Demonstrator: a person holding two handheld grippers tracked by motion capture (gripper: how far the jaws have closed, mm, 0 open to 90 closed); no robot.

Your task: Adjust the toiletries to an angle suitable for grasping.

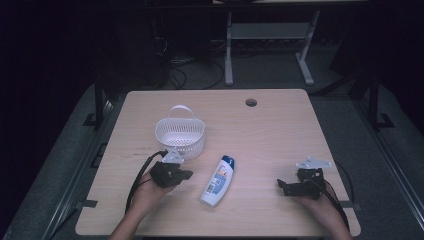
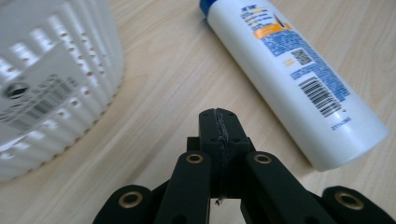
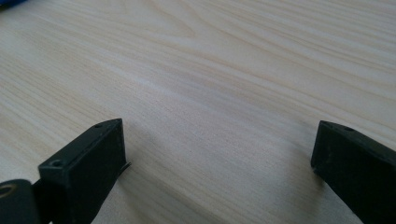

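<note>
My left gripper (image 2: 219, 122) sits jaws closed, empty, between basket (image 1: 180, 134) and bottle (image 1: 218, 180); right gripper (image 3: 219, 154) waits wide open.

We see the basket (image 1: 180, 136) standing on the worktop (image 1: 280, 125) left of its middle, nearer the far edge than the near one. The bottle (image 1: 218, 180) lies flat in front of the basket and a little to its right, close by but, as far as we can tell, apart from it; its cap end points toward the far edge and its base toward the near edge. Our left gripper (image 1: 186, 174) sits between the two, just before the basket and just left of the bottle. Our right gripper (image 1: 281, 185) rests near the right near corner, well apart from the bottle.
</note>
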